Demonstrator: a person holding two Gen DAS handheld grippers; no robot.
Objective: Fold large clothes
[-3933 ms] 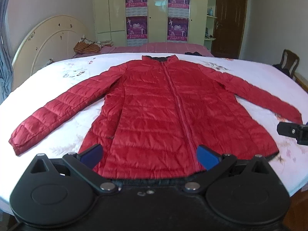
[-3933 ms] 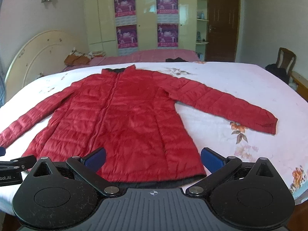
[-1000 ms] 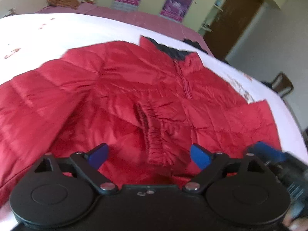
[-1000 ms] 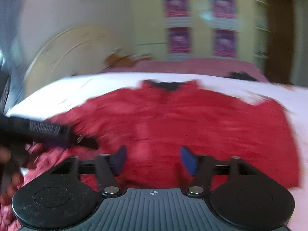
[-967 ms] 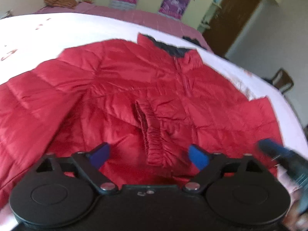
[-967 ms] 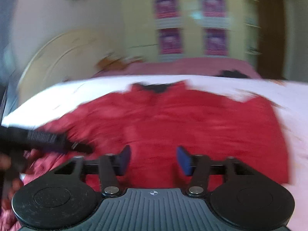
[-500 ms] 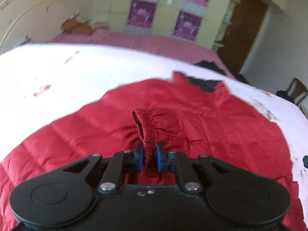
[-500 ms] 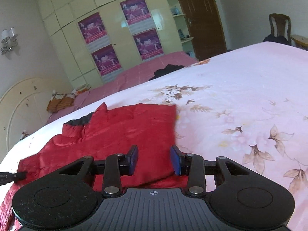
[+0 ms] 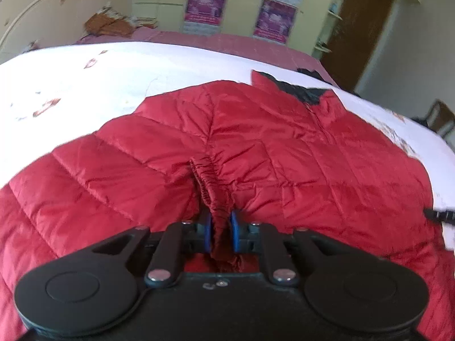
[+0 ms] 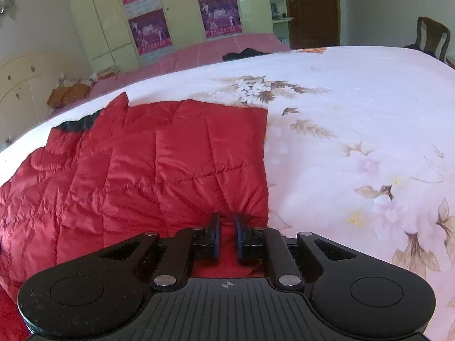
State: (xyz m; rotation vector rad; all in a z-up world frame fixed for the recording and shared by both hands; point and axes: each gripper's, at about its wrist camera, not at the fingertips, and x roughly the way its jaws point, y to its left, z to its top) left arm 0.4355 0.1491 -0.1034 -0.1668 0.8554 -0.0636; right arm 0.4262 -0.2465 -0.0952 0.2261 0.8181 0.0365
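A red quilted jacket (image 9: 284,153) lies on the bed with both sleeves folded in over its body; its black-lined collar (image 9: 295,91) points to the far side. My left gripper (image 9: 219,227) is shut on the elastic cuff (image 9: 209,179) of the folded-in sleeve, over the middle of the jacket. In the right wrist view the jacket (image 10: 159,164) fills the left half, with a straight folded edge on its right. My right gripper (image 10: 227,237) is shut on the jacket's fabric at the near end of that edge.
The bed's white floral sheet (image 10: 355,142) spreads to the right of the jacket. A pink bed (image 10: 216,48), a wardrobe with posters (image 10: 182,14), a brown door (image 10: 312,8) and a wooden chair (image 10: 432,39) stand behind. The tip of my right gripper shows at the left wrist view's right edge (image 9: 439,214).
The right gripper has closed fully on the jacket's edge fabric. The left gripper stays shut on the cuff and has moved closer in over the jacket.
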